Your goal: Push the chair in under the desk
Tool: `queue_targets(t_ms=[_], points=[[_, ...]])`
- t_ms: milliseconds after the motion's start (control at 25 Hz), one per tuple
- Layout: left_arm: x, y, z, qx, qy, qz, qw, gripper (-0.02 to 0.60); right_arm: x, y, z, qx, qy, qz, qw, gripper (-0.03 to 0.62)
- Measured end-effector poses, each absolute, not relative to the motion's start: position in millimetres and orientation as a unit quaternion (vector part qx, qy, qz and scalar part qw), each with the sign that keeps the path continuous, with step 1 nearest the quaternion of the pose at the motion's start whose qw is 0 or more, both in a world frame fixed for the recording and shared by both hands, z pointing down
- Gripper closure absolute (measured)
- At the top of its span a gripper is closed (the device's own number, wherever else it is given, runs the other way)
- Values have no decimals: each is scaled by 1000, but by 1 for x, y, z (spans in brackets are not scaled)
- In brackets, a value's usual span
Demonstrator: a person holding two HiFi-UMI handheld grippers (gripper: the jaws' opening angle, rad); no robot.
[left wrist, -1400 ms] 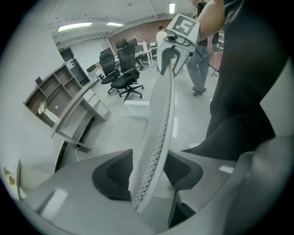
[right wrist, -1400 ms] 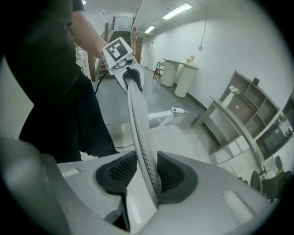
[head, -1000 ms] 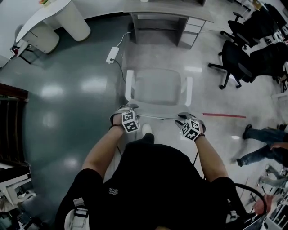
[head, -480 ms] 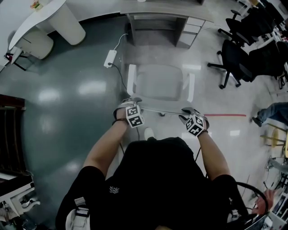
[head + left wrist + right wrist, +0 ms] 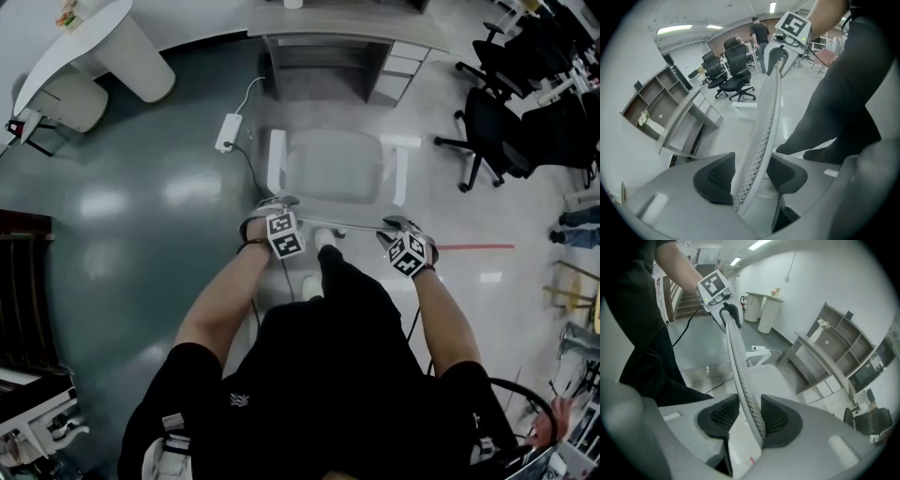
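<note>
One white power strip (image 5: 228, 132) lies on the floor, ahead and to the left of the left gripper's (image 5: 281, 202) fingers. That gripper is clamped on the top rim (image 5: 342, 226) of the single white mesh-backed chair (image 5: 333, 164). The chair's two armrests (image 5: 277, 161) run forward from the fingers toward the one grey desk (image 5: 342, 23), and the seat stops short of it. The right gripper (image 5: 394, 223) grips the same rim, its jaws having just eased slightly wider.

White mesh-back chair (image 5: 333, 167) upright, facing grey desk (image 5: 347, 21).
Seat front near the desk's knee opening, not under it; chair roughly squared to opening, drawers at desk's right.
</note>
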State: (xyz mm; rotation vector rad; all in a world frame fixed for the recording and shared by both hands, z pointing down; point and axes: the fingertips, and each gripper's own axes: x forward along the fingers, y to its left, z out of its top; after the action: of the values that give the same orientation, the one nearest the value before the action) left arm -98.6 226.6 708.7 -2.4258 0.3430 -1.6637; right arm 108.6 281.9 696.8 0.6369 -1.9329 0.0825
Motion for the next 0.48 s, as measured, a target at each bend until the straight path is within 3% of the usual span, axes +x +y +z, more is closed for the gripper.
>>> queue_targets(t_ms=[480], points=[[-81, 124, 710, -819, 109, -560, 66, 362, 131, 167, 696, 264, -810, 43, 521, 442]])
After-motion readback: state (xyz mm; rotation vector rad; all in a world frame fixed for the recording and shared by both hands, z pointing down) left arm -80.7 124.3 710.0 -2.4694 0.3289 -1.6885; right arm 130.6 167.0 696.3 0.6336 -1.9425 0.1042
